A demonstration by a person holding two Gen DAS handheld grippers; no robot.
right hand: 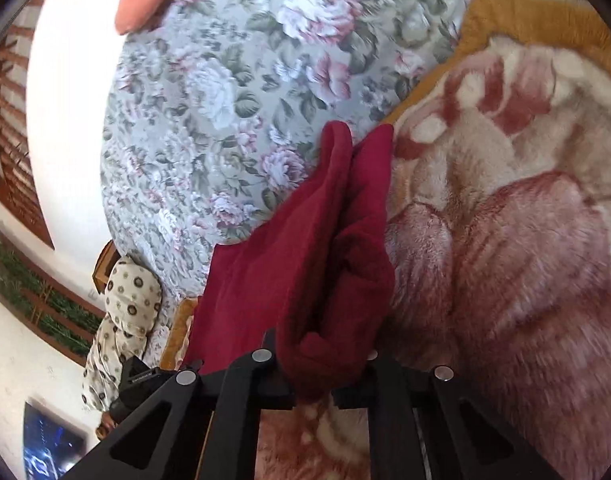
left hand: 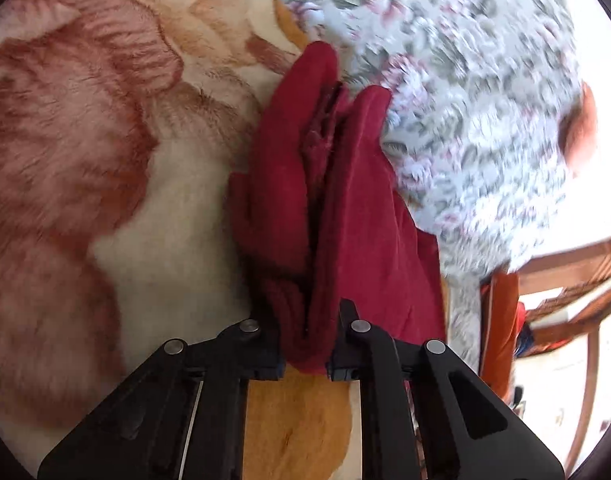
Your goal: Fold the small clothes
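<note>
We have the left gripper (left hand: pixel 305 354) pinched on a bunched edge of the dark red garment (left hand: pixel 337 200), its 2 black fingers (left hand: pixel 261 354) pressing the cloth from both sides. From there the garment runs up toward 12 o'clock in 2 long folds. To its 9 o'clock we see the plush blanket (left hand: pixel 85 160) with the orange and cream pattern; toward 1 o'clock is the floral sheet (left hand: pixel 465 80), blurred in this view. A wooden chair frame (left hand: pixel 565 280) shows at 4 o'clock.

Our right gripper (right hand: pixel 313 388) likewise clamps a thick wad of the same garment (right hand: pixel 305 240), which rises toward 12 o'clock in 2 lobes. Here the floral sheet (right hand: pixel 225 100) lies at 11 o'clock and the plush blanket (right hand: pixel 505 240) at 3 o'clock. The garment seems held off the bedding, though we cannot tell for certain. A patterned cushion (right hand: pixel 121 320) sits at 8 o'clock.
</note>
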